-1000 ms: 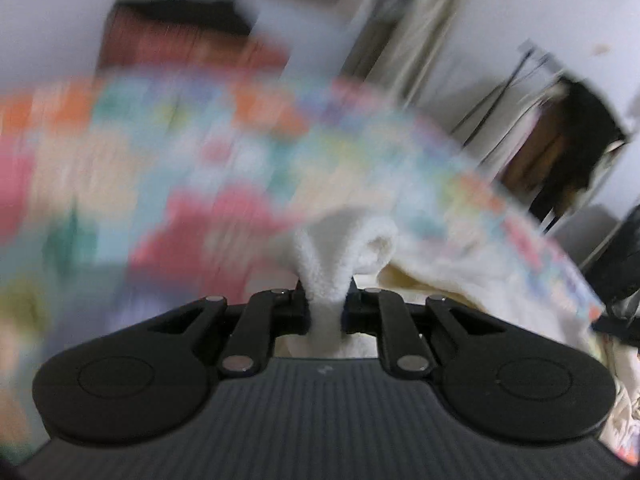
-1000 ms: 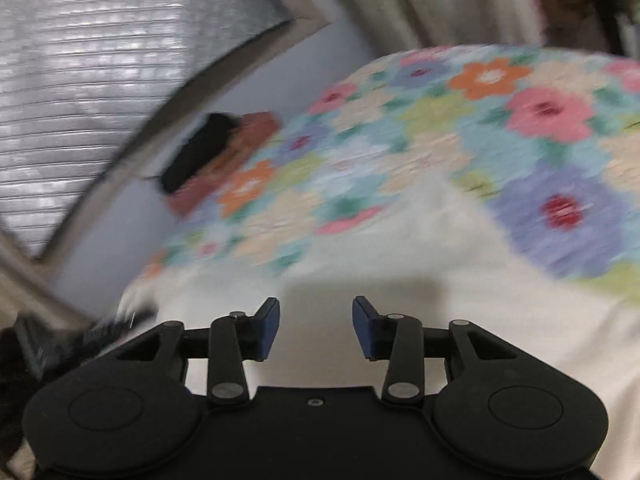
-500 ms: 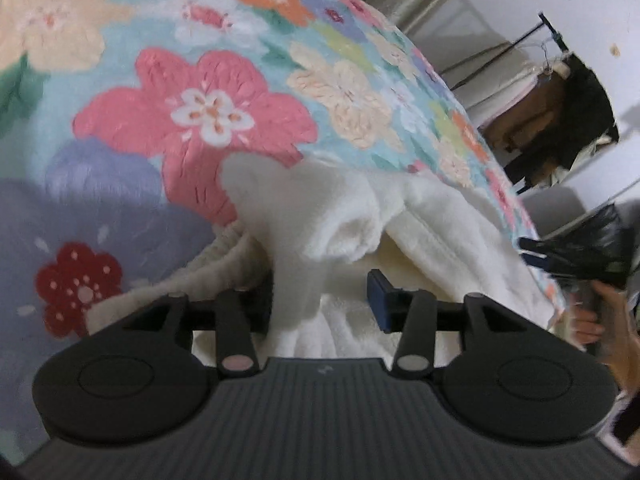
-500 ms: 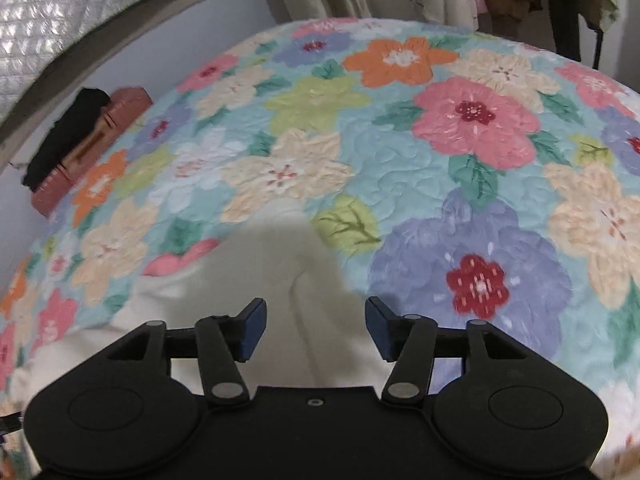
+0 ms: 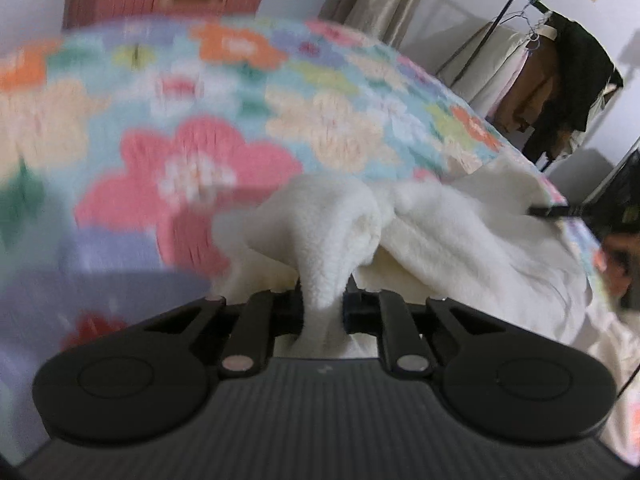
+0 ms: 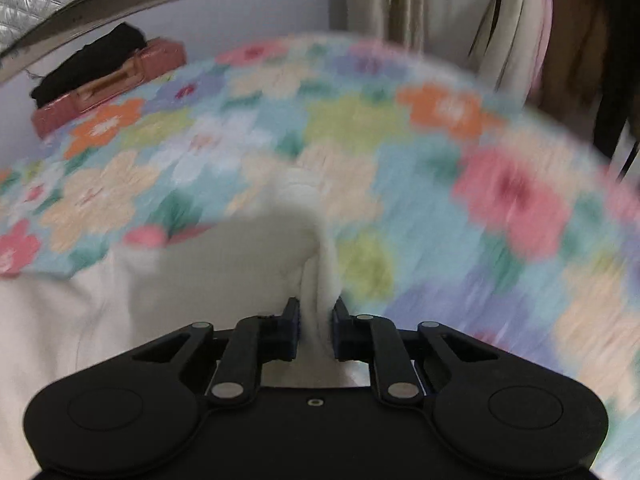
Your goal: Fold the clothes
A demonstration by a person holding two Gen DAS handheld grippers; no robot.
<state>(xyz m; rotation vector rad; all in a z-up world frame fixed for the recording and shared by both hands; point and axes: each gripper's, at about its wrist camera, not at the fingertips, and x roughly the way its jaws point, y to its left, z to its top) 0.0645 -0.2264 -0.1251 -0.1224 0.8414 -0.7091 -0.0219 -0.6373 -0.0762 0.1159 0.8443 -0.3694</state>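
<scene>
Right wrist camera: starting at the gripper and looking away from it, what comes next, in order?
right gripper pinching the cream fleece garment → flowered quilt → red box with a black cloth on it, at the far left → wall.

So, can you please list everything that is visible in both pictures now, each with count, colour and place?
fleece garment: one, cream-white, lying on the bed, pinched at two places.
quilt: one, floral, many colours, covering the bed.
pillow: one, reddish, at the far end of the bed.
dark cloth: one, black, on the pillow.
clothes rack: one, dark, by the wall with hanging garments.
curtain: beige, behind the bed.
left claw: black, shut on the fleece.
right claw: black, just closed on the fleece.
</scene>
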